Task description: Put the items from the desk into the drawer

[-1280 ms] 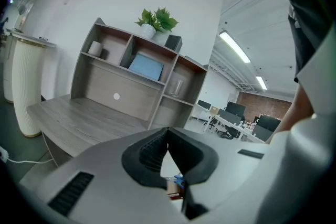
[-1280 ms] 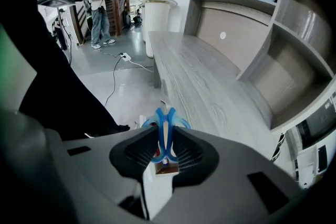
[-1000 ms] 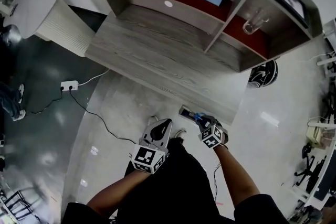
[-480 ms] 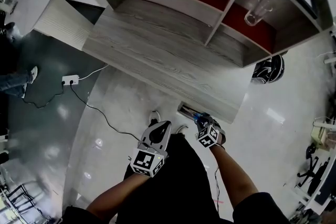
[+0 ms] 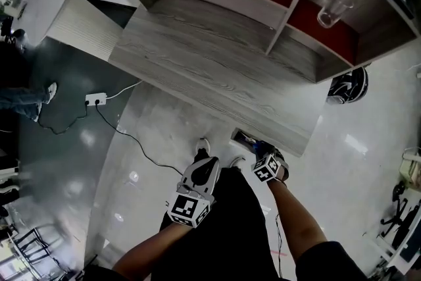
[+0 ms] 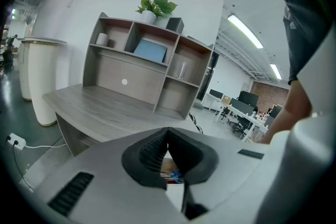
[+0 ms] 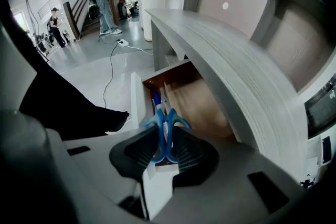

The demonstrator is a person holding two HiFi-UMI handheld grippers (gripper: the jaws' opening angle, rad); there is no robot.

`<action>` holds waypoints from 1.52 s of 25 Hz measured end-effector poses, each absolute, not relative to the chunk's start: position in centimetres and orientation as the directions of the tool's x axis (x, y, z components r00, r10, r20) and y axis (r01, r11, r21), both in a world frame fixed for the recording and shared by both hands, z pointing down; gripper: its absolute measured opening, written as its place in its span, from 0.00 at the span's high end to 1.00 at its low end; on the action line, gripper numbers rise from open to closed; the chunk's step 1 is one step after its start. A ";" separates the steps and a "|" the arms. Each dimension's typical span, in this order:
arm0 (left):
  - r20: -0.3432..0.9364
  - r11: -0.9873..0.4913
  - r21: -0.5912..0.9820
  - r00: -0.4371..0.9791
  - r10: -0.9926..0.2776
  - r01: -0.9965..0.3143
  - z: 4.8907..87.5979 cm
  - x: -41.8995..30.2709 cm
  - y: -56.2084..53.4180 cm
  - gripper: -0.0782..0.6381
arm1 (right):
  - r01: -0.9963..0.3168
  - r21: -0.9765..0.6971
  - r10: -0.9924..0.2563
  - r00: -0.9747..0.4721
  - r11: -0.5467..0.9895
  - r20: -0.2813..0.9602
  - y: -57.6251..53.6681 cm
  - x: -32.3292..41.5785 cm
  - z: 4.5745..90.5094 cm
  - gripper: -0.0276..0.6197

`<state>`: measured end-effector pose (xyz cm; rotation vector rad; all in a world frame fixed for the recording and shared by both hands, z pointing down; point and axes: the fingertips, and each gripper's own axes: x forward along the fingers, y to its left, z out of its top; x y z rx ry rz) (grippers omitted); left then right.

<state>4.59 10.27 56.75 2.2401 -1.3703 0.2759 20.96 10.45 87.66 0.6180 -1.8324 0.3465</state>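
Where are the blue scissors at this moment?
Right gripper view: the scissors are clamped in the right gripper, over the open drawer beneath the desk.

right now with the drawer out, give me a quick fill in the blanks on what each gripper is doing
1. The right gripper is shut on a pair of ____-handled scissors.
2. It holds them above the ____ drawer under the desk.
3. The left gripper, its jaws together, holds ____.

Missing words: blue; open; nothing
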 end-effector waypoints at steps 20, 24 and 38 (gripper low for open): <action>0.436 -0.321 0.300 0.428 -0.792 -0.899 57.7 2.4 11.4 0.87 | -0.607 0.135 -0.296 -0.174 0.783 0.939 10.2 20.8 88.9 0.80; 0.432 -0.333 0.307 0.442 -0.786 -0.892 57.5 2.5 11.4 0.87 | -0.647 0.115 -0.302 -0.186 0.754 0.935 10.7 20.8 88.0 0.80; 0.357 -0.416 0.339 0.525 -0.773 -0.844 54.4 3.5 10.0 0.87 | -0.887 -0.055 -0.401 -0.263 0.459 0.878 10.1 20.4 79.9 0.81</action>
